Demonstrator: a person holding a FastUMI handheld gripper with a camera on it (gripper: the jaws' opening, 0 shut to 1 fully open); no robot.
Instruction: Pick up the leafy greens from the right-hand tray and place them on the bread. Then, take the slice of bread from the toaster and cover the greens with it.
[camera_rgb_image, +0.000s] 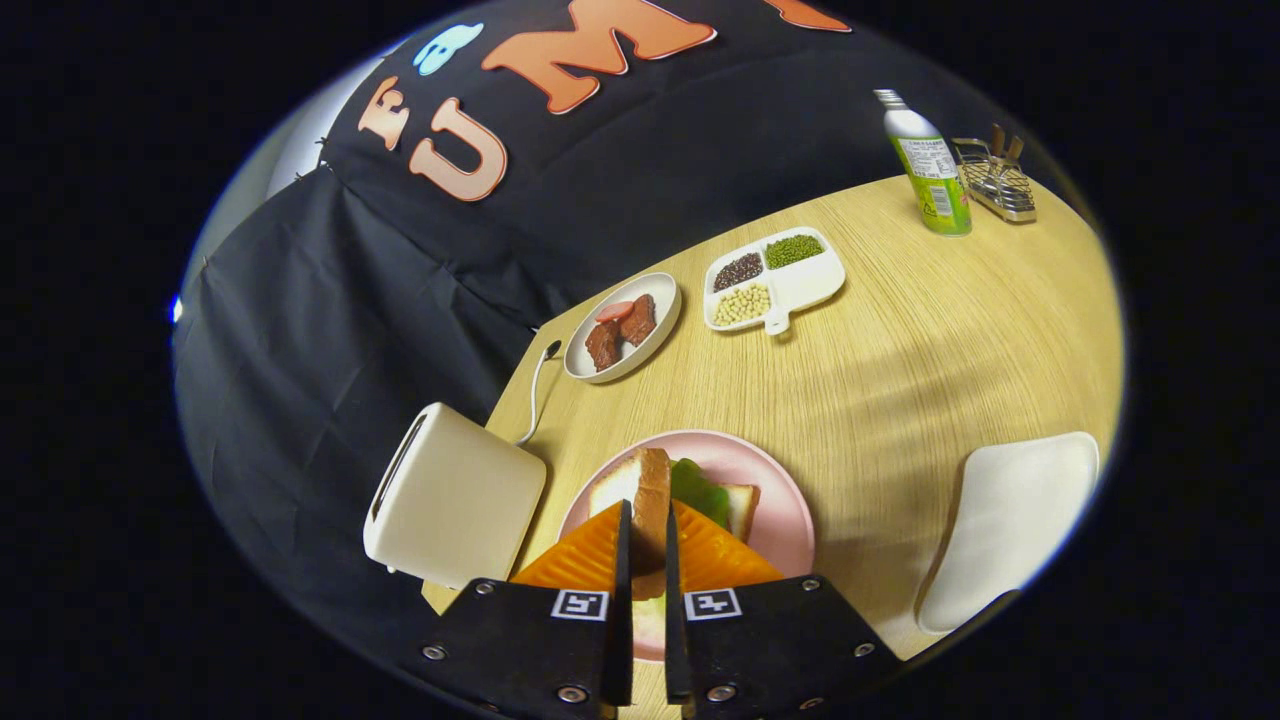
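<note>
A staged kitchen set inside a booth: a wooden worktop (900, 380) backed by black cloth (330, 330). Left of the tool (645, 545) stands a toaster (455, 500); beyond it lie a meat plate (623, 327), a divided bean tray (775, 278), a bottle (928, 165) and a wire rack (995, 180).
</note>
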